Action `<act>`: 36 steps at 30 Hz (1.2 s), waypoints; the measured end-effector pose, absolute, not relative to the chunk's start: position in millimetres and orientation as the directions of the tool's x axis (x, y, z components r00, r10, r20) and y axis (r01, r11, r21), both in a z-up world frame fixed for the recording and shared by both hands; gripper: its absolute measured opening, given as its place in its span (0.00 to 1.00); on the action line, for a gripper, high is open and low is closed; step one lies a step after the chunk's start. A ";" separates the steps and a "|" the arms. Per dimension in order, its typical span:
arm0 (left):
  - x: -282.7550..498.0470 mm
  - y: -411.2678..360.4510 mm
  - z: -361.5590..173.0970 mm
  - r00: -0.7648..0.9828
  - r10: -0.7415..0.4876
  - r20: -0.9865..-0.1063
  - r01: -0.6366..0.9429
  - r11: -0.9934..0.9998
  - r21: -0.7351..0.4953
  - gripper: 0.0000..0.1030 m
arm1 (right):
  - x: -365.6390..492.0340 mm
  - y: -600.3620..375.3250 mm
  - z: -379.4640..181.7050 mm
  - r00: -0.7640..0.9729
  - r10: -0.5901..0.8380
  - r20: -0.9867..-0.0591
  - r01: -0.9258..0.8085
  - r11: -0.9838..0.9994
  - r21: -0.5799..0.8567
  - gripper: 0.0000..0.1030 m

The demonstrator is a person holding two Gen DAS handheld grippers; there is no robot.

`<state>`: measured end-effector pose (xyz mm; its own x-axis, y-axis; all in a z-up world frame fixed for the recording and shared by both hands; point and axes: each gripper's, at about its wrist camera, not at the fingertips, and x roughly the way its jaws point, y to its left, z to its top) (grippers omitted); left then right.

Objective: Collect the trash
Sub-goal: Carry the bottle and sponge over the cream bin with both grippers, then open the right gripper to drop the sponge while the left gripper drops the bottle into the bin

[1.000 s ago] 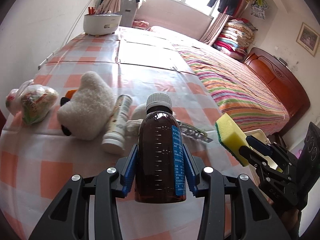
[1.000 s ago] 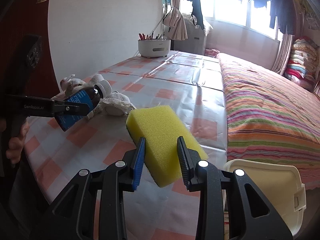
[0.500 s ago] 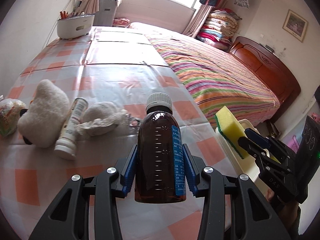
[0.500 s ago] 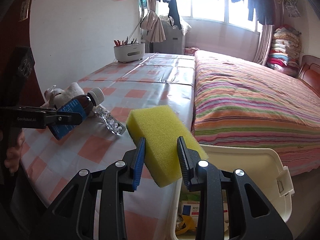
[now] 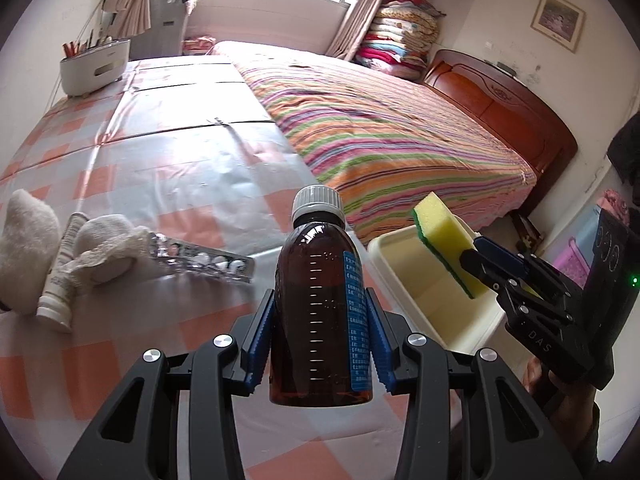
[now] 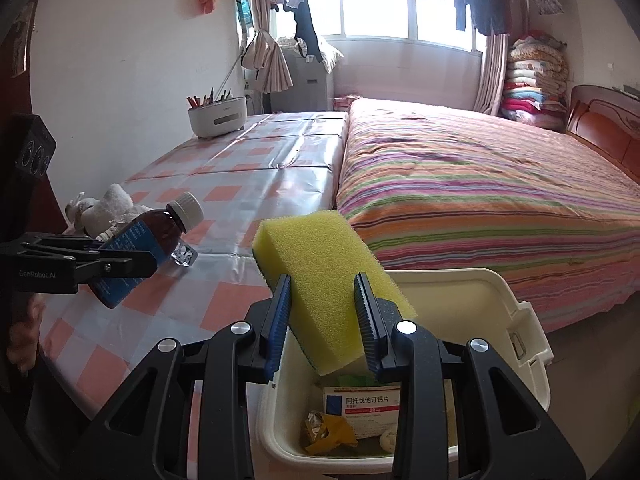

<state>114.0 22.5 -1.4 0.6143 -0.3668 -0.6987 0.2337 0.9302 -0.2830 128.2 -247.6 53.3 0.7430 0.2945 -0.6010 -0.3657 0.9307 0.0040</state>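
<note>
Bed (image 6: 480,200) with striped cover fills the right side; wooden headboard (image 5: 504,108) at its far end. Table (image 5: 132,168) with orange-checked plastic cloth butts against the bed's left edge. White bin (image 6: 472,304) stands off the table's near corner, beside the bed; inside it a medicine box (image 6: 362,410), yellow wrapper (image 6: 328,432) and other scraps. White pen caddy (image 6: 218,114) sits far back on the table.

Left gripper (image 5: 320,312) clamped on a brown bottle (image 5: 320,320), white cap up, blue label, held above the table's near edge. Right gripper (image 6: 322,320) clamped on a yellow sponge (image 6: 324,280), green scour side underneath, held over the bin's open top; from the left view the sponge (image 5: 444,244) hangs above the bin rim (image 5: 384,246).

On the table, left of the bottle: blister pack (image 5: 200,258), crumpled white cloth (image 5: 104,248), white tube (image 5: 60,280), plush toy (image 5: 24,248), all close together, the cloth touching the tube and the pack.
</note>
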 end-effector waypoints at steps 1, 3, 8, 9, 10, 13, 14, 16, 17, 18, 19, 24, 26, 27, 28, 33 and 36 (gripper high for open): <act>114.2 18.7 -1.5 0.611 -0.371 -0.699 0.240 0.929 -0.283 0.40 | 128.3 -251.9 53.4 0.745 0.290 -0.601 -0.358 0.934 0.006 0.30; 114.5 9.7 -1.3 0.602 -0.381 -0.701 0.258 0.924 -0.281 0.40 | 127.5 -257.2 53.4 0.749 0.282 -0.600 -0.346 0.938 0.009 0.30; 114.9 -10.4 -0.7 0.588 -0.399 -0.704 0.294 0.916 -0.273 0.40 | 126.0 -272.0 53.3 0.758 0.264 -0.597 -0.316 0.949 0.018 0.30; 114.7 -14.2 -0.4 0.586 -0.401 -0.704 0.299 0.914 -0.273 0.40 | 125.0 -273.6 53.9 0.759 0.262 -0.596 -0.311 0.950 0.021 0.30; 114.7 -19.5 -0.1 0.581 -0.409 -0.704 0.310 0.911 -0.272 0.40 | 125.0 -275.6 53.9 0.760 0.261 -0.596 -0.307 0.951 0.024 0.30; 114.8 -32.5 -0.9 0.572 -0.418 -0.705 0.332 0.905 -0.267 0.40 | 124.2 -282.1 53.4 0.763 0.252 -0.595 -0.292 0.956 0.029 0.30; 114.4 -37.6 -0.9 0.568 -0.423 -0.706 0.342 0.901 -0.265 0.40 | 124.1 -284.4 53.2 0.764 0.249 -0.595 -0.287 0.957 0.031 0.30; 114.2 -46.5 -1.3 0.560 -0.429 -0.709 0.356 0.897 -0.261 0.40 | 123.8 -288.8 53.1 0.766 0.245 -0.594 -0.278 0.960 0.037 0.30; 114.4 -50.5 -1.7 0.558 -0.431 -0.709 0.362 0.895 -0.259 0.40 | 123.3 -292.2 53.3 0.768 0.242 -0.593 -0.272 0.961 0.040 0.30; 113.8 -53.8 -2.0 0.555 -0.434 -0.710 0.368 0.893 -0.258 0.40 | 123.2 -294.0 53.4 0.769 0.240 -0.592 -0.268 0.963 0.042 0.30; 114.3 -57.6 -2.4 0.551 -0.437 -0.711 0.374 0.891 -0.258 0.40 | 123.4 -295.9 53.6 0.771 0.237 -0.591 -0.261 0.964 0.046 0.30; 117.0 -72.4 -4.5 0.541 -0.447 -0.712 0.392 0.883 -0.257 0.40 | 123.1 -309.5 54.8 0.781 0.215 -0.586 -0.223 0.973 0.060 0.30; 119.2 -78.2 -5.0 0.537 -0.450 -0.714 0.398 0.881 -0.256 0.40 | 123.9 -318.8 53.4 0.783 0.207 -0.587 -0.202 0.976 0.075 0.30; 119.9 -80.9 -5.3 0.535 -0.452 -0.714 0.401 0.880 -0.256 0.40 | 124.3 -322.9 52.9 0.784 0.202 -0.587 -0.191 0.978 0.082 0.30; 119.7 -83.0 -5.9 0.534 -0.452 -0.715 0.404 0.879 -0.254 0.40 | 124.8 -326.8 52.6 0.786 0.197 -0.586 -0.179 0.980 0.090 0.31; 120.7 -92.2 -8.7 0.525 -0.454 -0.720 0.418 0.874 -0.247 0.40 | 127.4 -339.2 51.8 0.788 0.191 -0.586 -0.142 0.981 0.129 0.33; 121.7 -93.4 -9.4 0.524 -0.451 -0.722 0.416 0.876 -0.245 0.40 | 125.6 -340.6 52.4 0.794 0.185 -0.580 -0.128 0.982 0.138 0.37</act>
